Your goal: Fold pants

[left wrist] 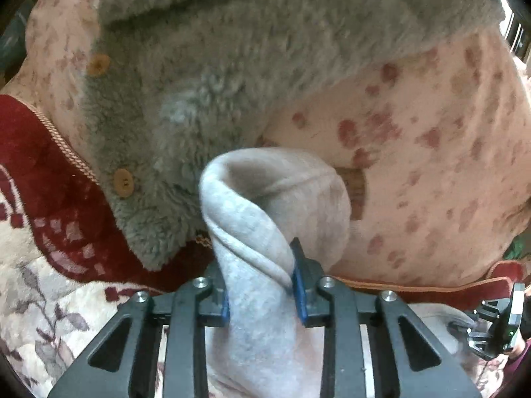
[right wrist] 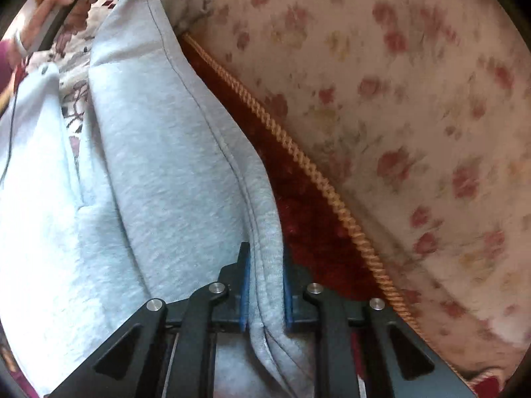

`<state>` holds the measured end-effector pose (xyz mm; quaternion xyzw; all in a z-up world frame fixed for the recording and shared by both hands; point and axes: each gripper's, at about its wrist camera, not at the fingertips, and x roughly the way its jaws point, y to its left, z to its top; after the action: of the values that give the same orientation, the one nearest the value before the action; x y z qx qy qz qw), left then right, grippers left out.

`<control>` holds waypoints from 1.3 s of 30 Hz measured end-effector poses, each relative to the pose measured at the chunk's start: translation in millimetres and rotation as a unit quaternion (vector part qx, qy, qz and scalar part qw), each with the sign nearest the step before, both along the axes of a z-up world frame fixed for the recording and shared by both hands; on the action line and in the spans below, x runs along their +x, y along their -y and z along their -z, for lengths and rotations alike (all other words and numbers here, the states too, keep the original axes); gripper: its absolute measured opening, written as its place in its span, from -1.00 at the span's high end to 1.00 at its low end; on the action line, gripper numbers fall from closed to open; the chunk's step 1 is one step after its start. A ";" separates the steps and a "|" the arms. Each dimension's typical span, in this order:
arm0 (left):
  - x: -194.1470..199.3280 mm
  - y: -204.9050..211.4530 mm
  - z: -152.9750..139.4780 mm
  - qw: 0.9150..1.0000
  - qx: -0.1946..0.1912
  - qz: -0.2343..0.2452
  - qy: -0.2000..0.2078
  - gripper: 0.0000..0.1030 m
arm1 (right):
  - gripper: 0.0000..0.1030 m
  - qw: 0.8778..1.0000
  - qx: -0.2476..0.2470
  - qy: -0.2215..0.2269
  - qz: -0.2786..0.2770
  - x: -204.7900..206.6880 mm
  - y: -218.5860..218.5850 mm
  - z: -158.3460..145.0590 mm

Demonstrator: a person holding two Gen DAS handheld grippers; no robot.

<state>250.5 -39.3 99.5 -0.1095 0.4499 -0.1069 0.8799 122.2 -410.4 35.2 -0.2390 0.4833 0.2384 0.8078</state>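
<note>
Both claws are clamped on the grey pants [right wrist: 159,152]: left claw [left wrist: 260,285] on a bunched end, right claw [right wrist: 265,293] on a seamed edge beside the red blanket [right wrist: 298,205]. I judge the grasp step done; next I need to lift both ends together and carry them over.

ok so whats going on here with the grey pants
A person is folding light grey pants on a patterned bed cover, with a handheld claw in each hand. The left claw is clamped on a bunched end of the fabric, and the right claw is pinching a stitched edge. A fuzzy grey garment lies beyond, untouched.
</note>
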 end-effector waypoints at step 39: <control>-351.8 -156.6 39.6 0.982 -0.130 -0.118 0.066 -0.41 | 0.63 0.997 0.074 0.027 0.011 -309.5 -42.5 -10.5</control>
<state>-101.3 117.2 59.9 -0.2684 0.3574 -0.0671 0.8920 -187.4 -367.9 45.8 -0.1798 0.4453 0.2581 0.8383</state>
